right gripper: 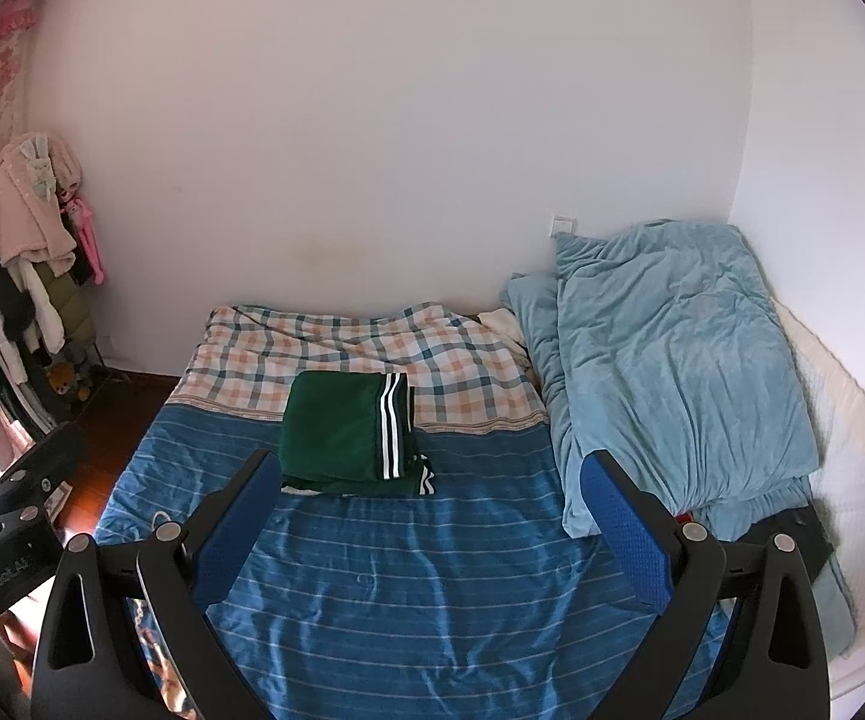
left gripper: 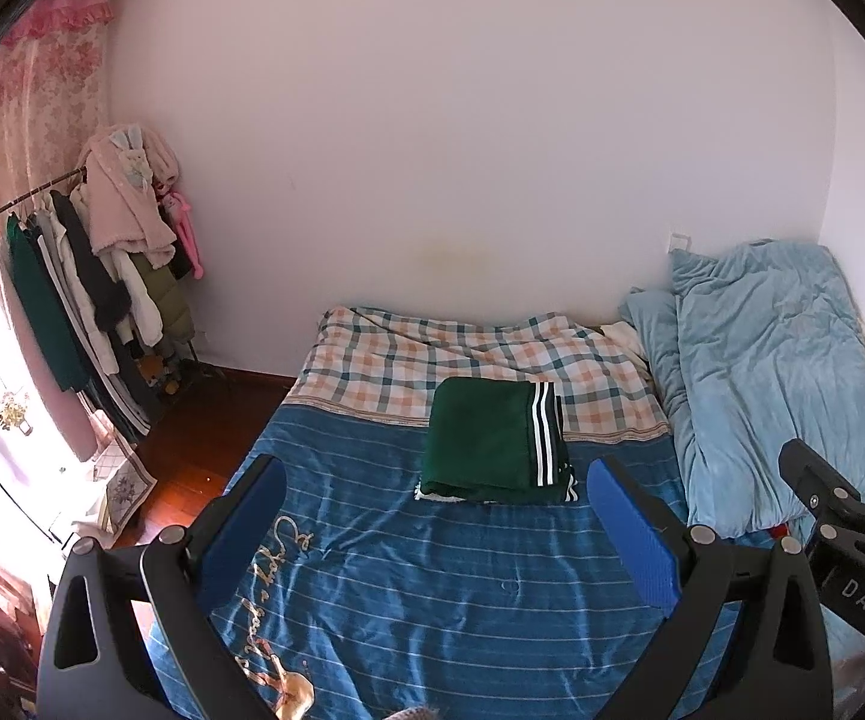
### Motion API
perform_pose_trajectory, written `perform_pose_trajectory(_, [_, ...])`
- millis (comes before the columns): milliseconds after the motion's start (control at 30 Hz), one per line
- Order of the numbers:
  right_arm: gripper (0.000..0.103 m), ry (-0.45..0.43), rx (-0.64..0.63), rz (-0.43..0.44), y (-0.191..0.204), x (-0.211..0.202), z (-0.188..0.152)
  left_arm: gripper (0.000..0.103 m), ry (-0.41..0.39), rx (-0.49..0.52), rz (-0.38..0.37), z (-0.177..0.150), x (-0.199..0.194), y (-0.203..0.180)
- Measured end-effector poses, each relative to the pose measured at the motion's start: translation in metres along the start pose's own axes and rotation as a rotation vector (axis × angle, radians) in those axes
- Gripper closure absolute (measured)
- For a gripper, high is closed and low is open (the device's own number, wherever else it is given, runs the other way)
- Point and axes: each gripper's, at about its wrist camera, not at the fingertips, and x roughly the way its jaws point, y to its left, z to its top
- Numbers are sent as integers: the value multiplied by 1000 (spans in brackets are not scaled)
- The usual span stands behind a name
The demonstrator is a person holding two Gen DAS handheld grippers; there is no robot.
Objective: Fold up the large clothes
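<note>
1. In the left wrist view, the left hand-held gripper (left gripper: pixel 432 531) is held with its blue-padded fingers (left gripper: pixel 246 534) spread wide apart and nothing between them. The folded green garment (left gripper: pixel 495 441), marked with white stripes, is seen lying on the bed (left gripper: pixel 432 600) beyond the fingertips, apart from them, across the line where the blue striped cover (left gripper: pixel 462 612) meets the checked blanket (left gripper: pixel 432 354). Part of the right hand-held gripper (left gripper: pixel 840 480) is visible at the right edge.

2. In the right wrist view, the right hand-held gripper (right gripper: pixel 429 525) is likewise shown parted, empty, above the blue striped cover (right gripper: pixel 420 588). The folded green garment (right gripper: pixel 348 435) is placed ahead and toward the left finger (right gripper: pixel 234 531), untouched. A light blue quilt (right gripper: pixel 672 372) is heaped along the bed's right side. A clothes rack (right gripper: pixel 18 276) hung with garments stands by the far-left wall.
</note>
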Motion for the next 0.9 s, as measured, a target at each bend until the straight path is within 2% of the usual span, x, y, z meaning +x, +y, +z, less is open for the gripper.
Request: perform_pose_trajectory(900, [1,11,-1,6,2,-4,-2,1,6,-4,2,-4,-4,5])
